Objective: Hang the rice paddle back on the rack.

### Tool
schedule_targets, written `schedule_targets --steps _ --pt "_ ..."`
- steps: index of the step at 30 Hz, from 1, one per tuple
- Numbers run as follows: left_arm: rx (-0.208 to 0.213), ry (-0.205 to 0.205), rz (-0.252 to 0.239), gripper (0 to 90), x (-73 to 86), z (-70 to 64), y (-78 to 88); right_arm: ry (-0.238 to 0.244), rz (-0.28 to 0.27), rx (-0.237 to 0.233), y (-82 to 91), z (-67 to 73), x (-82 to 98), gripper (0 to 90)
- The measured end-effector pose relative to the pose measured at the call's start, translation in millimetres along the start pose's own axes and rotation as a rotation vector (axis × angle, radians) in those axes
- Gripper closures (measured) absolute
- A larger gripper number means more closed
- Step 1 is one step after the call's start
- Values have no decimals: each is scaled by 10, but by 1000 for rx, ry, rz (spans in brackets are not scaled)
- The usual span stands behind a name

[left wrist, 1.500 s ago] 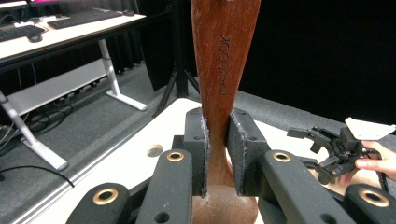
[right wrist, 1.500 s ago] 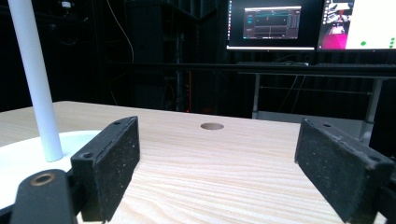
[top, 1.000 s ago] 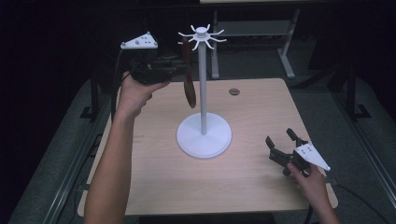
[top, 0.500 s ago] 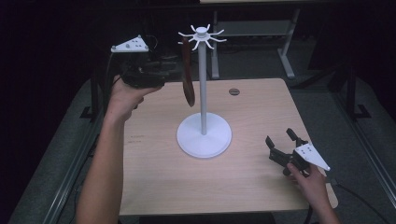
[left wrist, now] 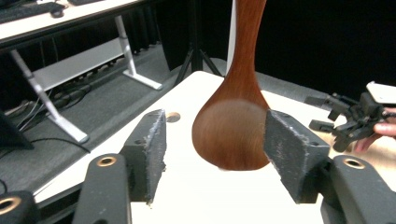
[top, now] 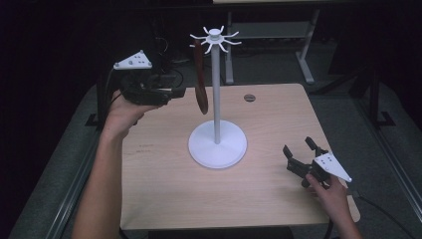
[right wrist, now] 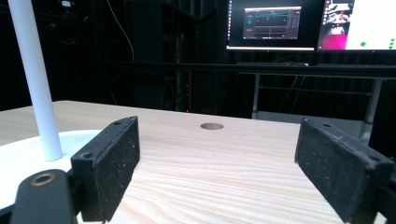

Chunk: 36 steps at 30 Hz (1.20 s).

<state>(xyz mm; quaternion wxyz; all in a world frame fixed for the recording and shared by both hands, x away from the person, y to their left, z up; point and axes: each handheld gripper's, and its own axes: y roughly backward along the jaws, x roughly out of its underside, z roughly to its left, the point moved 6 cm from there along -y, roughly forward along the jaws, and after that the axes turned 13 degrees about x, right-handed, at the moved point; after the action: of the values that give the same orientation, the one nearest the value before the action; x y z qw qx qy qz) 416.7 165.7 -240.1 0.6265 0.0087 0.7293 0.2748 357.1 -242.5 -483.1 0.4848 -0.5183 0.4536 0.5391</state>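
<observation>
A wooden spoon (top: pixel 200 77) hangs upright from the white stand (top: pixel 217 99), just right of the left gripper (top: pixel 171 93), whose jaws, just opening, flank its bowl without touching.

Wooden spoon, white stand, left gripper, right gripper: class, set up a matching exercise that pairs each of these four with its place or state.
Column one:
1. wooden spoon
2. white stand
3. left gripper
4. right gripper

Column two:
A. low at the table's near right corner, jaws open
B. hanging from a hook at the top of the pole
C. raised beside the spoon, jaws just opened, pads clear of the bowl
D. standing on its round base mid-table

Pairs: 1-B, 2-D, 3-C, 4-A
</observation>
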Motion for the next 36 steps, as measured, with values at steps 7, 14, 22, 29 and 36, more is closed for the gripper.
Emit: schedule_targets --steps 7,14,22,29,36 --pt "-26 31 14 354 258 54 65 -2 1 1 -1 -1 0 133" --pt "-41 95 34 280 573 109 92 2 1 1 -3 0 1 133" --pt "-65 136 69 225 904 122 79 5 1 0 -2 1 2 133" --pt "-71 158 86 204 1161 88 66 9 -3 1 -4 -1 0 133" --pt "-92 175 95 201 1386 53 59 2 -1 2 0 3 0 133"
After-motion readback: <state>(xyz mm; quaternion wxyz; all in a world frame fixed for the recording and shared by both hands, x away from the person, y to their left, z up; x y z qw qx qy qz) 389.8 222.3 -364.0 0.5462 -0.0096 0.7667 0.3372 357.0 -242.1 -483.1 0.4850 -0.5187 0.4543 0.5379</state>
